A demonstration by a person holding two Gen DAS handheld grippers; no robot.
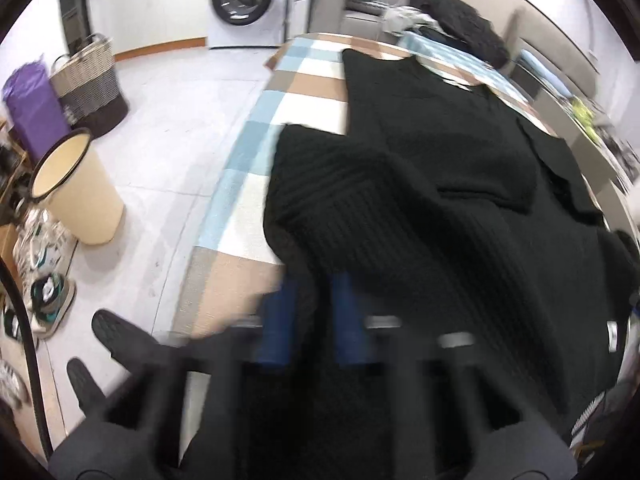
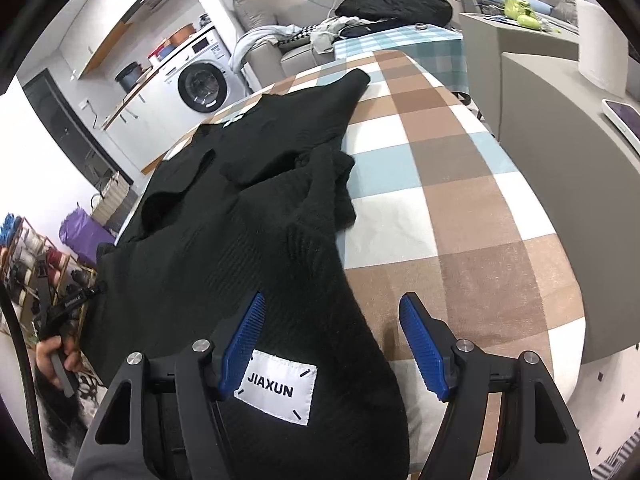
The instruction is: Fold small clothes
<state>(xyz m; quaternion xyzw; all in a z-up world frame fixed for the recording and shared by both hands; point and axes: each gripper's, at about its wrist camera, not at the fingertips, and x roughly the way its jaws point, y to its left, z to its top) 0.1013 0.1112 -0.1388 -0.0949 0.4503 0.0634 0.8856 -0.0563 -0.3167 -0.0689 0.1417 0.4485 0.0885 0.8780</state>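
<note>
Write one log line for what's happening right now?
left gripper: shut on black sweater | right gripper: open over sweater hem | surface: checked cloth

White washing machine (image 1: 244, 0) by pale tiled floor (image 1: 168, 128); grey sofa (image 2: 296, 54) beyond.

Left gripper (image 1: 316, 316) clamped — right gripper (image 2: 332, 344) agape.

Your sweater (image 2: 248, 208) lies on the table (image 2: 460, 208), toward its left side, one sleeve (image 2: 344, 92) reaching to the far end. Its label (image 2: 276, 392) sits between the fingers of your right gripper (image 2: 332, 344). Your left gripper (image 1: 312, 312) is at the near-left hem. Behind the table stands a washing machine (image 1: 248, 4); left, on the floor, a bin (image 1: 80, 192) and a basket (image 1: 92, 84).
</note>
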